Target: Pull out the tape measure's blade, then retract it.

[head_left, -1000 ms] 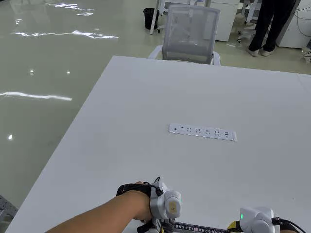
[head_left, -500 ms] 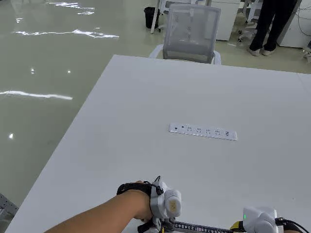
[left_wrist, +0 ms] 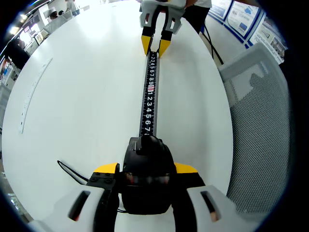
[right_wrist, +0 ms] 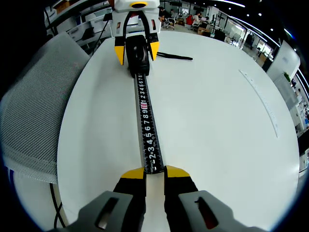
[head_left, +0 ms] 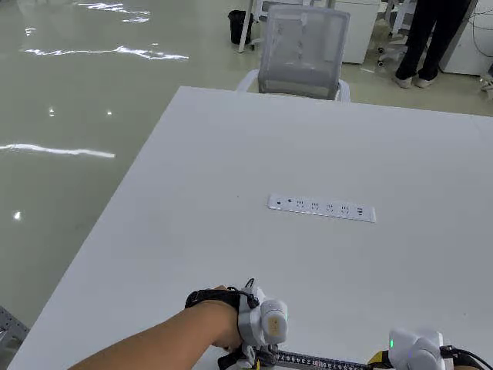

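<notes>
The black tape measure case (left_wrist: pixel 147 174) sits between the yellow-tipped jaws of my left gripper (left_wrist: pixel 146 168), which is shut on it. Its dark numbered blade (left_wrist: pixel 148 96) lies flat on the white table (head_left: pixel 231 169) and runs straight to the right gripper (left_wrist: pixel 155 46). In the right gripper view, my right gripper (right_wrist: pixel 154 172) is shut on the blade's end, and the blade (right_wrist: pixel 145 116) stretches away to the case (right_wrist: pixel 137 53). In the head view, the left gripper (head_left: pixel 262 327), the blade (head_left: pixel 316 361) and the right gripper (head_left: pixel 416 351) sit at the table's near edge.
A white power strip (head_left: pixel 321 209) lies mid-table. A grey mesh chair (head_left: pixel 300 54) stands at the far edge, and another mesh chair (left_wrist: pixel 260 121) is beside the near edge. A person (head_left: pixel 431 38) stands at the far right. A thin black cord (right_wrist: pixel 174 57) lies by the case.
The right gripper has slid a little to the right, away from the left one, and slightly more blade lies between them. The left gripper has stayed in place.
</notes>
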Demonstrator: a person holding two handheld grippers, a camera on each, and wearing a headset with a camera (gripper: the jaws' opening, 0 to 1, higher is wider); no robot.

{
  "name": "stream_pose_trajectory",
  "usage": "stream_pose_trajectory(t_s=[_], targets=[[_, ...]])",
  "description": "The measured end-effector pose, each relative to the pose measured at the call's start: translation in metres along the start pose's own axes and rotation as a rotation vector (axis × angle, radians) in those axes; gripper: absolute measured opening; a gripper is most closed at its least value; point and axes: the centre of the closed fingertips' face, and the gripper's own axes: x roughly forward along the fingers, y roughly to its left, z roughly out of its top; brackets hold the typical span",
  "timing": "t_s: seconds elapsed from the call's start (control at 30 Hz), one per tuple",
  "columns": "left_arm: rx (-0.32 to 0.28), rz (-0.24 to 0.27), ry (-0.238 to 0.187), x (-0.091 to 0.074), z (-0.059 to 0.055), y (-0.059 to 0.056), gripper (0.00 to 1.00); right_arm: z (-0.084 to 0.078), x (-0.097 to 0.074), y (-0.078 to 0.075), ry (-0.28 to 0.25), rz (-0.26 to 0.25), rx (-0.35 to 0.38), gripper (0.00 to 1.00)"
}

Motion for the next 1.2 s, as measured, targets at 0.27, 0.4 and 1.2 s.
stream_pose_trajectory(t_s=[0.27, 0.4, 1.2], targets=[[-0.001, 0.001, -0.001, 0.0, 0.0, 0.0, 0.39, -0.003, -0.001, -0.001, 0.001, 0.0, 0.006, 0.12], [-0.002, 0.001, 0.0, 0.0, 0.0, 0.0, 0.39, -0.005, -0.003, -0.001, 0.005, 0.0, 0.006, 0.12], [-0.004, 0.003, -0.003, -0.001, -0.001, 0.0, 0.39, -0.022, -0.011, -0.004, 0.029, -0.015, 0.019, 0.12]])
